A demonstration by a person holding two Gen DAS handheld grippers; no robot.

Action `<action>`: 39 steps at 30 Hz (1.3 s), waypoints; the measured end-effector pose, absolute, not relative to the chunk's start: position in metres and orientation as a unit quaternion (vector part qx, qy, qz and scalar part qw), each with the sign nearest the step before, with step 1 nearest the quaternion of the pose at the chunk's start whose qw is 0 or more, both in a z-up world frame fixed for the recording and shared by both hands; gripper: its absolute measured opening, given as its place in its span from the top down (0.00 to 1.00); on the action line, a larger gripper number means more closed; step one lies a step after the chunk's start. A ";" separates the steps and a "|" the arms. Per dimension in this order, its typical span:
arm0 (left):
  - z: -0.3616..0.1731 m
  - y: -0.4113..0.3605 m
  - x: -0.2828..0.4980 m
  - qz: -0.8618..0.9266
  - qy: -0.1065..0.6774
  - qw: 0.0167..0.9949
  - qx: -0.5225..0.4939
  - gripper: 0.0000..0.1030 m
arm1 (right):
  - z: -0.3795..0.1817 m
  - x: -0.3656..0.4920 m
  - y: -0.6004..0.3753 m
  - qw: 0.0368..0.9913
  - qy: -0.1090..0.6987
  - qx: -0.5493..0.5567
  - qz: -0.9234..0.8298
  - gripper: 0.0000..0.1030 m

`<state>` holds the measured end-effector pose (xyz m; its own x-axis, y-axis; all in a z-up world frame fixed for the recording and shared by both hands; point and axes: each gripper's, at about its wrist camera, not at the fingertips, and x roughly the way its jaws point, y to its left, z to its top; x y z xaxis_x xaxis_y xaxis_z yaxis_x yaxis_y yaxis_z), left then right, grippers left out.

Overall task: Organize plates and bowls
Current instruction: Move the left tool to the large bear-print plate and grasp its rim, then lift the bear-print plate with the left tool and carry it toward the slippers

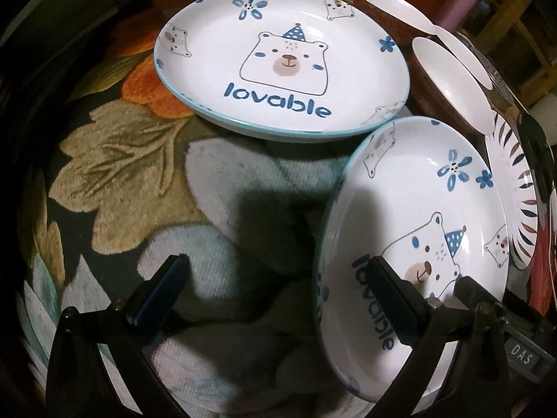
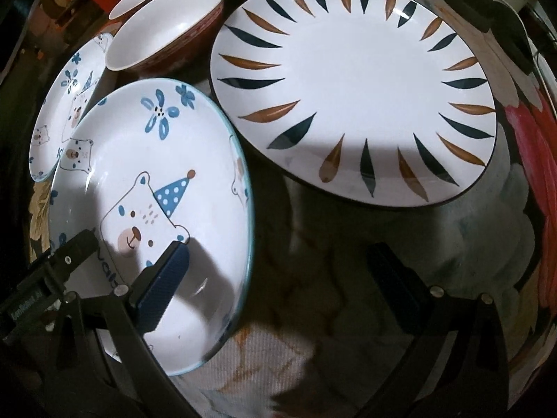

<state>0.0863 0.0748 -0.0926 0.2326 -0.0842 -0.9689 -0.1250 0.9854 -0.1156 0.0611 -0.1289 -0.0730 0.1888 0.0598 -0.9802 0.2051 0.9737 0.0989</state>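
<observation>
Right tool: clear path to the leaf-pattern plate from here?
Probably yes. The right tool is open, and only bare floral cloth lies between it and the leaf-pattern plate. The near bear plate sits left of that line.

Bare floral cloth (image 2: 313, 313) lies open in front of the leaf-pattern plate (image 2: 355, 83); left of it the near bear plate (image 2: 195, 146) crowds close, and red bowls (image 2: 167, 31) block the far-left side
</observation>
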 end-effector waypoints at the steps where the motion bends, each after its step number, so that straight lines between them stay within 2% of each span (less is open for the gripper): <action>1: -0.093 0.076 0.088 0.011 0.624 0.777 -0.083 0.00 | -0.072 0.062 -0.130 0.760 0.639 0.104 -0.046 0.00; 3: -0.093 0.075 0.093 0.004 0.635 0.769 -0.076 0.00 | -0.073 0.067 -0.130 0.751 0.650 0.104 -0.045 0.00; 6: -0.085 0.071 0.097 0.001 0.620 0.782 -0.063 0.05 | -0.070 0.070 -0.132 0.752 0.648 0.112 -0.044 0.01; 9: -0.076 0.066 0.102 -0.020 0.603 0.795 -0.055 0.10 | -0.066 0.073 -0.129 0.758 0.640 0.120 -0.029 0.09; 12: -0.071 0.059 0.110 -0.046 0.597 0.800 -0.040 0.29 | -0.063 0.077 -0.120 0.760 0.641 0.108 -0.011 0.21; 13: -0.071 0.058 0.113 -0.055 0.597 0.799 -0.037 0.49 | -0.062 0.078 -0.118 0.762 0.639 0.106 -0.006 0.28; 14: -0.072 0.054 0.116 -0.065 0.603 0.795 -0.031 0.61 | -0.062 0.080 -0.116 0.762 0.638 0.106 0.000 0.34; 15: -0.071 0.052 0.118 -0.081 0.601 0.794 -0.033 0.65 | -0.061 0.081 -0.115 0.762 0.639 0.105 0.006 0.37; 16: -0.071 0.049 0.120 -0.091 0.601 0.794 -0.029 0.73 | -0.061 0.083 -0.114 0.762 0.640 0.103 0.009 0.44; 17: -0.070 0.046 0.122 -0.098 0.600 0.794 -0.019 0.75 | -0.063 0.086 -0.107 0.762 0.639 0.100 0.012 0.54; 18: -0.070 0.044 0.124 -0.099 0.600 0.794 -0.009 0.75 | -0.062 0.088 -0.105 0.765 0.636 0.103 0.025 0.60; 24: -0.069 0.057 0.128 -0.116 0.602 0.790 -0.014 0.82 | -0.062 0.098 -0.102 0.762 0.638 0.100 0.046 0.68; 26: -0.064 0.056 0.116 -0.117 0.602 0.790 -0.006 0.83 | -0.058 0.091 -0.115 0.760 0.640 0.100 0.052 0.75; 29: -0.062 0.063 0.104 -0.124 0.606 0.786 -0.006 0.84 | -0.058 0.091 -0.124 0.758 0.643 0.098 0.052 0.80; 39: -0.051 0.072 0.071 -0.145 0.611 0.778 -0.020 0.85 | -0.053 0.074 -0.131 0.744 0.656 0.103 0.072 0.83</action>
<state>0.0714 0.0719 -0.0514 0.2118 -0.2492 -0.9450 0.2015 0.9573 -0.2073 0.0741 -0.1312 -0.0530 0.1290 0.2414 -0.9618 0.0284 0.9686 0.2469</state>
